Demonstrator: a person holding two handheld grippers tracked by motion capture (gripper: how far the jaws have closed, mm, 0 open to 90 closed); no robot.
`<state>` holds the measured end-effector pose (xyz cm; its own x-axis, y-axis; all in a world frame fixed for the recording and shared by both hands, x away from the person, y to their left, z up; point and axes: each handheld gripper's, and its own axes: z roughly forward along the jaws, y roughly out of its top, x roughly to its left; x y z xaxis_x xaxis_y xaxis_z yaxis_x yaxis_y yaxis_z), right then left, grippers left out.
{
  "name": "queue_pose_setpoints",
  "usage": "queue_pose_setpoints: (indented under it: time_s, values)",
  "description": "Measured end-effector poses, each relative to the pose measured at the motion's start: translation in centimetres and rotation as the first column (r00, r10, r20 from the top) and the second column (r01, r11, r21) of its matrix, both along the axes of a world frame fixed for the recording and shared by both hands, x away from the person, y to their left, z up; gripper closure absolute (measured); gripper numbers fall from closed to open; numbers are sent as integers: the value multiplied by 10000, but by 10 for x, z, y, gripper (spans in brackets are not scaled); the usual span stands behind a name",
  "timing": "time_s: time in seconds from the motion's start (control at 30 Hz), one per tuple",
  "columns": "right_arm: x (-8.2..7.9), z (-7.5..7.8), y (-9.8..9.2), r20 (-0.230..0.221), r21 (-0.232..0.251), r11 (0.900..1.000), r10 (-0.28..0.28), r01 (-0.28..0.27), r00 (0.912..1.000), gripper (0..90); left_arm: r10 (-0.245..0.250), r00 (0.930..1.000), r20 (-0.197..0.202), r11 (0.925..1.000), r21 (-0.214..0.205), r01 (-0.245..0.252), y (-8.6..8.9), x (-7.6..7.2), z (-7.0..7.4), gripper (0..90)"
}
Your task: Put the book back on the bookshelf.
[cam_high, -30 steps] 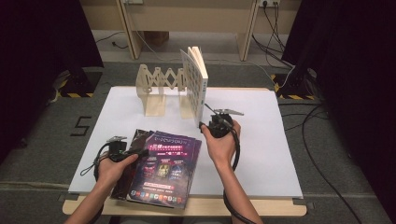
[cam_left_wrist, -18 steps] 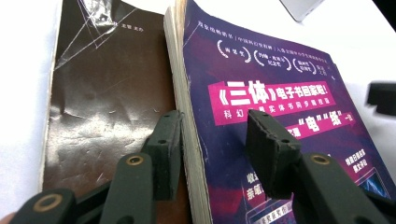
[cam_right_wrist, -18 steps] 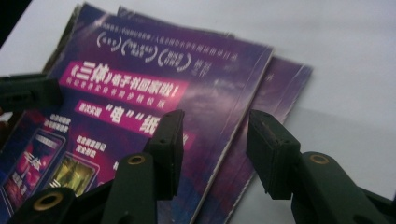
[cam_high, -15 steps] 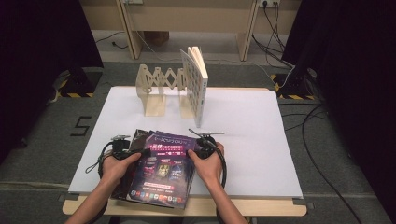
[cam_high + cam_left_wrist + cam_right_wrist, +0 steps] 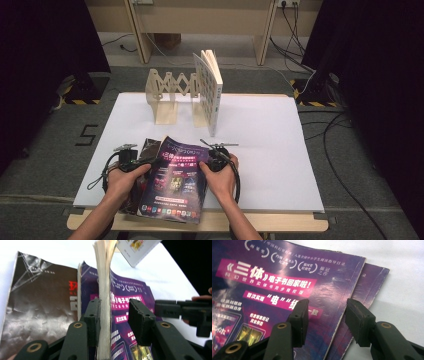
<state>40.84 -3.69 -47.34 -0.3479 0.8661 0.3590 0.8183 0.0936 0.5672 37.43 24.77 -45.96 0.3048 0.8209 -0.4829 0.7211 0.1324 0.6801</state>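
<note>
1. Your right gripper (image 5: 212, 161) is now sitting at the right edge of the purple magazine (image 5: 175, 180); a second ago it was up near the white book (image 5: 209, 92) standing against the wooden rack (image 5: 167, 95), so it has come down and back toward you.
2. In the right gripper view its jaws are standing apart, straddling the magazine's right edge (image 5: 342, 315) without pinching it. A second purple cover (image 5: 372, 282) is peeking out underneath, so you are risking catching two at once.
3. Your left gripper (image 5: 113, 312) has barely moved. Its jaws are apart too, but one pad is pressing against the raised page edge (image 5: 103, 290) while the other is sitting clear above the purple cover.
4. The purple magazine is lying at the near edge of the white table (image 5: 270, 140), on top of a dark magazine (image 5: 37, 302) that is showing to its left.
5. With both grippers now flanking the same magazine, I judge you are getting ready for a two-handed lift, likely toward the rack where one book is already standing.
6. Nothing is clamped yet, so closing on the top copy alone is looking like the next need.
</note>
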Motion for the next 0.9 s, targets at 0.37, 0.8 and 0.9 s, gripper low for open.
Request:
queue_pose_setpoints:
  time_s: [0.37, 0.8, 0.9]
  values:
    - [-2, 0, 1, 144, -76, 9999, -136, 137, 9998, 534, -172, 9958, -903, 9995, -285, 147, 5, -14, -16, 579]
    - [-4, -1, 1, 186, 27, 9995, -310, 309, 9993, 531, -65, 9969, -783, 9961, -887, -4, -7, -6, -25, 736]
    - [-2, -1, 1, 121, 116, 9996, -255, 254, 9996, 517, -391, 9976, -566, 9920, -1224, 319, -4, -5, -23, 803]
